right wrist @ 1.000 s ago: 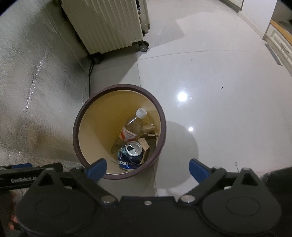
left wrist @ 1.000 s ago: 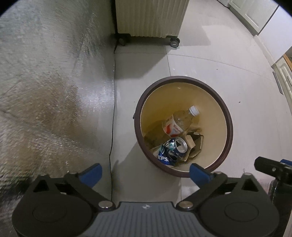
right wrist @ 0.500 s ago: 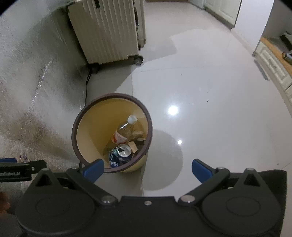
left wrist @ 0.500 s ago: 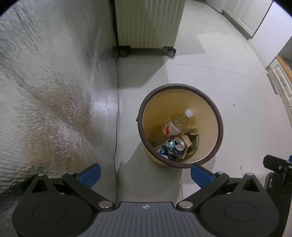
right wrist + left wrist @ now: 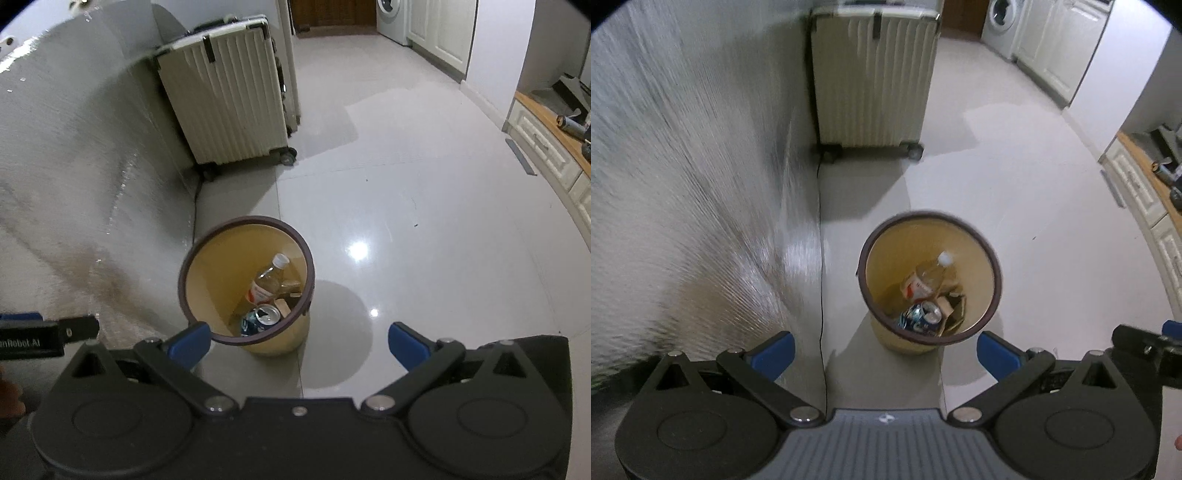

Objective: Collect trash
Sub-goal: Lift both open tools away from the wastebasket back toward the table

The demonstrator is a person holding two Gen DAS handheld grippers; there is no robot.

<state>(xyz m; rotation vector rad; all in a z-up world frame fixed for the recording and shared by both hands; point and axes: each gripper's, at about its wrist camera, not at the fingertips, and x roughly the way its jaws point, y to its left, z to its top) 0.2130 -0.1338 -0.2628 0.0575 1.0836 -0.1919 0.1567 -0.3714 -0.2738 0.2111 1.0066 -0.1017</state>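
Observation:
A round yellow bin with a dark brown rim stands on the tiled floor. Inside it lie a clear plastic bottle with a white cap, a blue Pepsi can and brown cardboard scraps. My left gripper hovers high above and just short of the bin, open, its blue fingertips holding nothing. My right gripper is likewise open and holds nothing, above the bin's near side.
A silvery textured sheet covers the left side. A cream ribbed suitcase on wheels stands beyond the bin. White cabinets and a washing machine line the right and far end. The tiled floor stretches right.
Both grippers have risen and pulled back from the bin, which now looks smaller and farther below. More of the suitcase and room has come into view. Both stay open.

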